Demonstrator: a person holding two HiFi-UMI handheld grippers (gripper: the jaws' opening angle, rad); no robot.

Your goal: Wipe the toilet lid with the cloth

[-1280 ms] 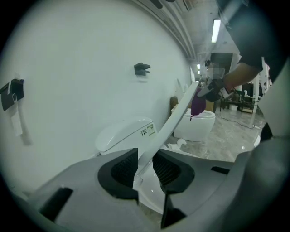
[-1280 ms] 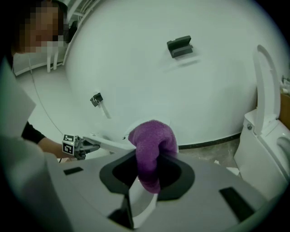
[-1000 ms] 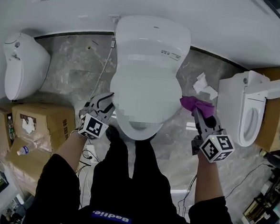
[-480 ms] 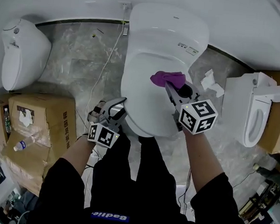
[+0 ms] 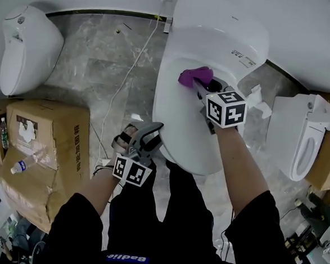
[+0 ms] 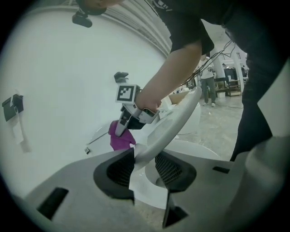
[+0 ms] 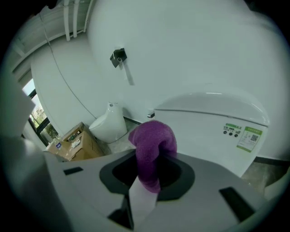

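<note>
Head view shows, nearest us, our left claw [image 5: 151, 134] at the front edge of the toilet lid [image 5: 183, 116]. Its jaws have just been opening and stand loosely apart around the lid's rim, with no clear pinch. Farther along, our right claw [image 5: 200, 85] is clamped on the purple cloth [image 5: 192, 75], bunched on the lid's rear part. We judge the loose left hold could let the lid shift under a firm stroke, and the wad may wipe only a narrow strip. We count one cloth, one lid, two claws, plus a left toilet [image 5: 25, 45] and a right toilet [image 5: 297, 138].
</note>
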